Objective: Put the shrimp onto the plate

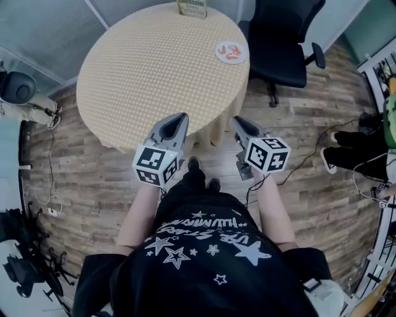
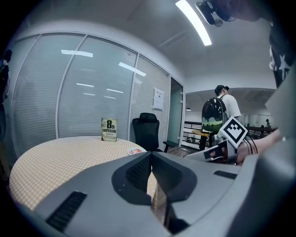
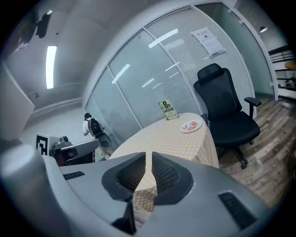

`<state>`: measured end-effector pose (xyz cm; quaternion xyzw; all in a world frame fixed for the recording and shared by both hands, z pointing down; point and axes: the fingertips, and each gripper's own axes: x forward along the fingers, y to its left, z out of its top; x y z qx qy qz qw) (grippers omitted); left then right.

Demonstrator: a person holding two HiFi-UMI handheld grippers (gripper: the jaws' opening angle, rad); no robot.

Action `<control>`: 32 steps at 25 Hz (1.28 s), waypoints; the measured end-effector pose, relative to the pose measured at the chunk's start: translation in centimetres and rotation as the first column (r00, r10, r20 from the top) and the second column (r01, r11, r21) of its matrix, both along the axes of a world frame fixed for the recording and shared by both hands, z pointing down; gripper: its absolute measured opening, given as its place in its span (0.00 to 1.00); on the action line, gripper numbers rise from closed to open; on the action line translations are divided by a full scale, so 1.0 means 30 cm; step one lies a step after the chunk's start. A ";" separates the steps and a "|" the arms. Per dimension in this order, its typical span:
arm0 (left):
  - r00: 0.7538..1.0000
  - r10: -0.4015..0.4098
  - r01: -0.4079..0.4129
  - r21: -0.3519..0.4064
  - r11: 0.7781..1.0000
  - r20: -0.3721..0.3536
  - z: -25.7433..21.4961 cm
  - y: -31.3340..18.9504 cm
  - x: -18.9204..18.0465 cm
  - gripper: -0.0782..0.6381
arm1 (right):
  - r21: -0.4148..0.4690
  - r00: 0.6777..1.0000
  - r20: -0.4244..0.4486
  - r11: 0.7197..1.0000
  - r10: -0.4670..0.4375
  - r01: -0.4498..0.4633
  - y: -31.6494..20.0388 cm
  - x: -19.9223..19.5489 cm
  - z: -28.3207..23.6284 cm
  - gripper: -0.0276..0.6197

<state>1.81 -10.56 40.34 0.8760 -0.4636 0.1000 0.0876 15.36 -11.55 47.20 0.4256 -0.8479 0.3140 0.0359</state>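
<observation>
Holding left gripper (image 1: 180, 119) just off the near edge of the bench (image 1: 142, 68), over the wood floor (image 1: 93, 179), with jaws meeting at the tips and gripping nothing. Holding right gripper (image 1: 239, 121) level with it, just off the same near edge and further right, with jaws sitting at no more than a thin slit and likewise carrying nothing. Pointing both toward the bench, well short of anything on it.

Showing shrimp (image 1: 230, 51) as red-orange pieces lying on the plate (image 1: 245, 56), at the far right rim of the bench, well apart from both grippers. Showing book (image 1: 192, 7) standing upright at the far edge of the bench, left of the plate. Showing black chair (image 1: 281, 37) just beside the bench on the plate side. Showing, in the left gripper view, a person with a backpack (image 2: 221, 111) standing well beyond the bench.
</observation>
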 end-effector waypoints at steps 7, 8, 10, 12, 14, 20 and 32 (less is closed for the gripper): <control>1.000 0.015 -0.015 0.016 1.000 0.004 -0.019 -0.009 -0.032 0.12 | -0.002 1.000 0.003 1.000 0.016 -0.016 -0.010 -0.024 0.008 0.13; 1.000 0.023 -0.023 0.020 1.000 0.000 -0.022 -0.017 -0.035 0.12 | 0.004 1.000 -0.001 1.000 0.020 -0.020 -0.015 -0.031 0.004 0.13; 0.999 0.046 -0.046 0.028 0.999 -0.013 -0.031 -0.031 -0.039 0.12 | 0.018 0.999 -0.004 0.999 0.036 -0.036 -0.027 -0.042 -0.011 0.13; 0.997 0.072 -0.072 0.030 0.997 -0.017 -0.031 -0.028 -0.052 0.12 | 0.024 0.998 -0.006 0.998 0.056 -0.056 -0.025 -0.056 -0.017 0.13; 0.996 0.091 -0.091 0.032 0.995 -0.010 -0.033 -0.017 -0.080 0.12 | 0.019 0.997 -0.005 0.997 0.079 -0.079 -0.020 -0.077 -0.019 0.13; 0.992 0.120 -0.118 0.060 0.991 -0.026 -0.070 -0.005 -0.202 0.12 | 0.041 0.993 -0.029 0.993 0.111 -0.110 -0.006 -0.175 -0.063 0.13; 0.980 0.190 -0.184 0.087 0.979 -0.066 -0.100 0.083 -0.432 0.12 | 0.064 0.982 -0.088 0.985 0.166 -0.161 0.104 -0.416 -0.114 0.12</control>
